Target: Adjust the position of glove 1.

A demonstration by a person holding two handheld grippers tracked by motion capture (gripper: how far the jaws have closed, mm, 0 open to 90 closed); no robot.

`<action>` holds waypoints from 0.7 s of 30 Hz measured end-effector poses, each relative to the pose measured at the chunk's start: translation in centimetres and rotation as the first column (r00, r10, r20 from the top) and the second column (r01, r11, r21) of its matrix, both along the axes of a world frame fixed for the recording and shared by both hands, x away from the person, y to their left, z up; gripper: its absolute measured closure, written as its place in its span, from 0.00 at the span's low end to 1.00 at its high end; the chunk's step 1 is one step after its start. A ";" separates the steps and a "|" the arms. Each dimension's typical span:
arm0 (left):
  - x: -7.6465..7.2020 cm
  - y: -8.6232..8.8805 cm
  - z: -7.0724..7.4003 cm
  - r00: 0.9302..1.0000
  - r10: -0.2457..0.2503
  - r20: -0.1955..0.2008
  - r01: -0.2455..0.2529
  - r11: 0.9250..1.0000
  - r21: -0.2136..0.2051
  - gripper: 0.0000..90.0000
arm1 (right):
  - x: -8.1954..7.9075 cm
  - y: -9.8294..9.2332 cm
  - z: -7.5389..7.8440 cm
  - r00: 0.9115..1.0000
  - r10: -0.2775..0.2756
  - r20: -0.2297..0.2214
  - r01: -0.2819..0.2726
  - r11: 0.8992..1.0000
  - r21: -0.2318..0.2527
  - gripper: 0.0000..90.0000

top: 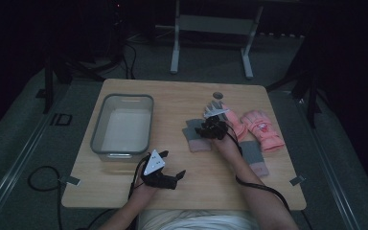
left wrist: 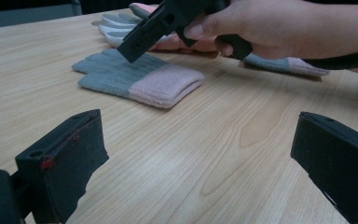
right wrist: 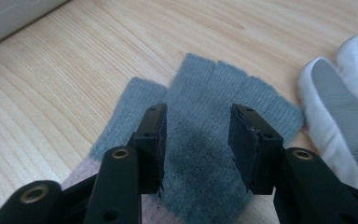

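Just above grey glove (right wrist: 200,154), right gripper (right wrist: 196,140), perhaps touching.

Looking like a lab or test room, not a home. A lone wooden table (top: 182,96) is sitting on grey carpet (top: 24,143) with the surroundings kept dark. Black stand legs (top: 48,86) are flanking the table on both sides, and a white metal frame (top: 211,43) is standing behind it. Cables (top: 38,179) are trailing across the floor, some running toward dark equipment at the back left. Tape tabs (top: 71,180) are sticking out at the table's near corners, marking or fixing its position. Props are looking staged: a grey plastic bin (top: 96,129) and a few gloves (top: 263,129) laid out flat.
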State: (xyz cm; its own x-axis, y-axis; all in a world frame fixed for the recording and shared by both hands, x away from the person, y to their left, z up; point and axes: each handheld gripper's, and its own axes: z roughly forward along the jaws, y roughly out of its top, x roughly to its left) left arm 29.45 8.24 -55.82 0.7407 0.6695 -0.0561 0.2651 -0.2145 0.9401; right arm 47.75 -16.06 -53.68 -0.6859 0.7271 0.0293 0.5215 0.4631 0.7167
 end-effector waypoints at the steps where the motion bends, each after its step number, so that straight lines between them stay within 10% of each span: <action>1: 0.0 0.0 0.0 1.000 0.000 0.000 0.000 1.000 0.000 0.03 | 0.1 0.0 -0.2 1.000 0.000 -0.006 0.000 1.000 -0.004 0.64; 21: 0.0 0.0 0.0 1.000 0.005 -0.002 -0.005 1.000 -0.005 0.03 | -0.6 1.4 -1.3 0.997 -0.079 0.007 0.079 0.997 -0.018 0.95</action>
